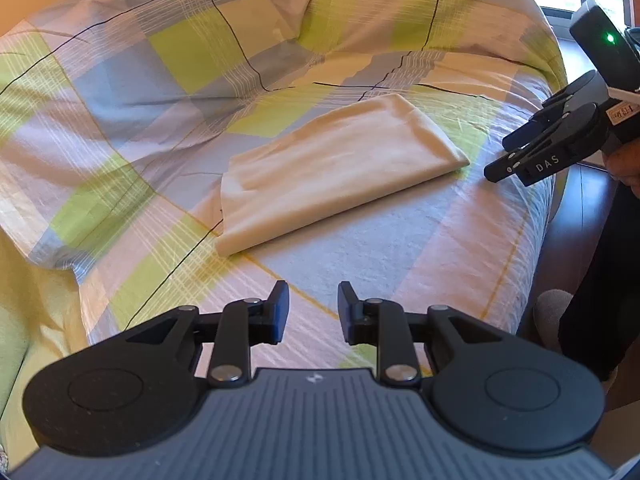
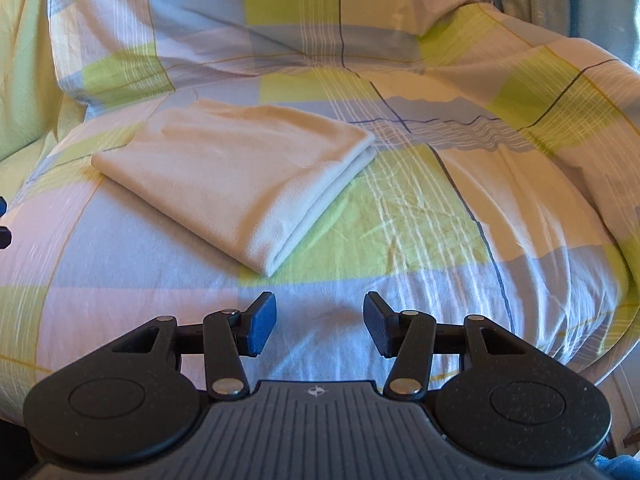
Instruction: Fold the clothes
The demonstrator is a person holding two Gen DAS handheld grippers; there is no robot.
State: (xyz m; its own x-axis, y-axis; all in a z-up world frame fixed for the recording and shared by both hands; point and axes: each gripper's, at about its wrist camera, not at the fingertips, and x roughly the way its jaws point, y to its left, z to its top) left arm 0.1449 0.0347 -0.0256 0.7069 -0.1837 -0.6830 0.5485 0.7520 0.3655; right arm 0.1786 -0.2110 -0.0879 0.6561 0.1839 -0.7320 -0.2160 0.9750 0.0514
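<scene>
1. Left wrist view: my left gripper hangs over the bed with its fingers spread apart and nothing between the blue pads.
2. Ahead of it, the cream cloth lies folded into a flat rectangle on the checked bedsheet, well clear of my fingertips.
3. At the right edge of the same view I see my right gripper from the side, past the cloth's far right corner and not touching it. From here I cannot tell whether its jaws are parted.
4. A green light glows on its black housing, and part of a hand grips the handle behind it.
5. Right wrist view: the right gripper has its fingers wide apart and holds nothing; the pads float above a pale blue patch of sheet.
6. The folded cloth sits ahead and slightly left, its layered edges facing right, its nearest corner just beyond the fingertips.
7. Rumpled bedding rises behind and to the right.
</scene>
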